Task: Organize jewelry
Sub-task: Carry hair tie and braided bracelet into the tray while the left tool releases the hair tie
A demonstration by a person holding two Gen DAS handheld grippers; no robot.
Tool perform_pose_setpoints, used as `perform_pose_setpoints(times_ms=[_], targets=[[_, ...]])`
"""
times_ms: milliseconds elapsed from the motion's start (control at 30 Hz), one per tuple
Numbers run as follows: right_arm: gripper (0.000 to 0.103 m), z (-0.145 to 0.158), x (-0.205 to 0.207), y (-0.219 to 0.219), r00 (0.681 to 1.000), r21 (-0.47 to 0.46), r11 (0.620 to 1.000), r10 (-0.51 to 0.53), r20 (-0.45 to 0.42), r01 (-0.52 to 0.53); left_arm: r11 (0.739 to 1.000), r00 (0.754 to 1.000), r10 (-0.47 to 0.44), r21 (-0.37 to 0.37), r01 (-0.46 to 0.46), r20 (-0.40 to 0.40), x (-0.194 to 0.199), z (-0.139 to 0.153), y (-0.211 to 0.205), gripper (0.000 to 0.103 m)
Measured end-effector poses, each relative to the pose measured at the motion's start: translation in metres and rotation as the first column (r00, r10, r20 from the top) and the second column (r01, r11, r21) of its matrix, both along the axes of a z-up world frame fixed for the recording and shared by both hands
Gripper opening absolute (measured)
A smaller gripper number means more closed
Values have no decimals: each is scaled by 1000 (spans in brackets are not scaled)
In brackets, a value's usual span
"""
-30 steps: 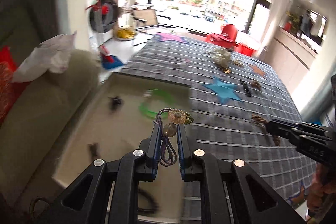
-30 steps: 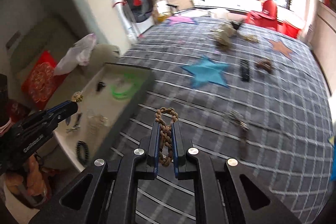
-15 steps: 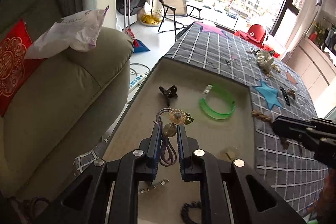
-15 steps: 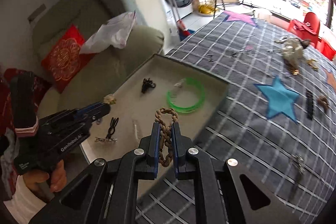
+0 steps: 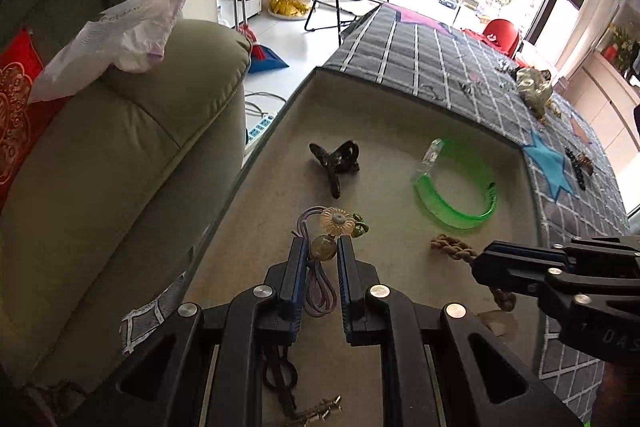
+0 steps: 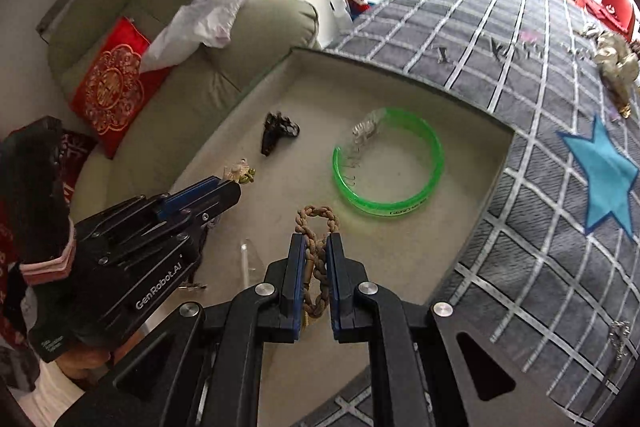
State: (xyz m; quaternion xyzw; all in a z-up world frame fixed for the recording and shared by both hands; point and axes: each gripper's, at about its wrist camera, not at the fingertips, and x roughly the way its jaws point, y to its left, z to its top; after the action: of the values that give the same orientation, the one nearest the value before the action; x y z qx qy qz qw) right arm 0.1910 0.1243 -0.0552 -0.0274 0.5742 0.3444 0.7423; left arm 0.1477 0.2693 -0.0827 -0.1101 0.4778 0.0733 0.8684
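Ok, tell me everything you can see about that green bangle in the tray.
The green bangle is a wide translucent neon-green plastic band with small dark lettering printed on its outer side. It lies flat on the beige lining of the tray, toward the far right corner. A small clear hair clip rests against its far left rim. Neither tool touches it; the braided brown bracelet held by the right tool hangs just short of it.
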Motion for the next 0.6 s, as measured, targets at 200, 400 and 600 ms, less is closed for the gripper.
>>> perform_pose_setpoints(times_ms=[200, 400, 600], targets=[[11, -9, 8, 0, 999, -59, 998, -23, 44, 25, 1000, 1000, 7, 8, -7, -15, 5, -2, 0, 17], [12, -15, 13, 2, 999, -63, 997, -30, 45, 33, 1000, 999, 3, 26, -2, -48, 10, -6, -2, 17], [12, -16, 13, 3, 999, -55, 998, -27, 45, 29, 998, 998, 11, 60, -7, -57, 11, -6, -4, 17]])
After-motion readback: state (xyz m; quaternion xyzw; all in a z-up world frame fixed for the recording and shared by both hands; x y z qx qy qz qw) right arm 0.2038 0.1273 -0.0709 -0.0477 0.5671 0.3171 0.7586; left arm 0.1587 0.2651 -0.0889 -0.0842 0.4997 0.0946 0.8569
